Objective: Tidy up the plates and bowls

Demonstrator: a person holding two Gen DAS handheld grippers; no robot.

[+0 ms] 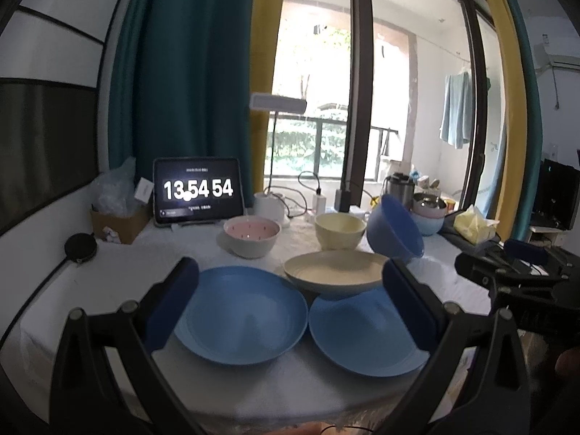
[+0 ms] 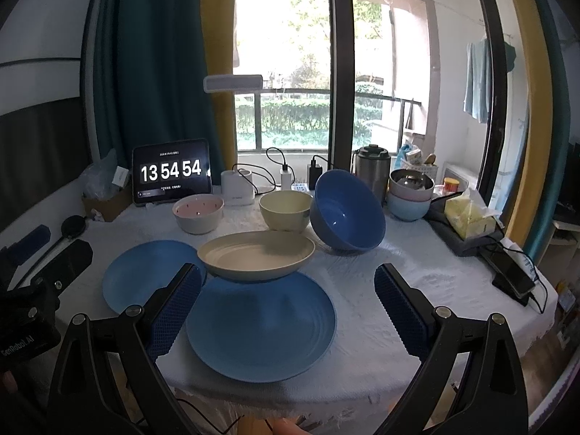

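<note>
Both claws hang over the near edge of the table, and both are spread wide with nothing between the pads: the left gripper frames the two blue plates, the right gripper frames the nearer one. On the white cloth, the left blue plate lies flat, face up, and the right blue plate lies flat just beside it, their rims close. A cream plate sits behind them, mouth up, its far side on the cloth and its near rim overlapping the back edge of the right blue plate; in both views it reads as a wide oval running left to right. Further back, a pink bowl stands upright, and a cream bowl stands upright to its right. The blue bowl is the odd one: tipped on its side, mouth turned toward the cameras and to the left, resting just beside the cream bowl. Behind it all, a tablet reads 13 54 54, and a stack of bowls stands at the far right.
</note>
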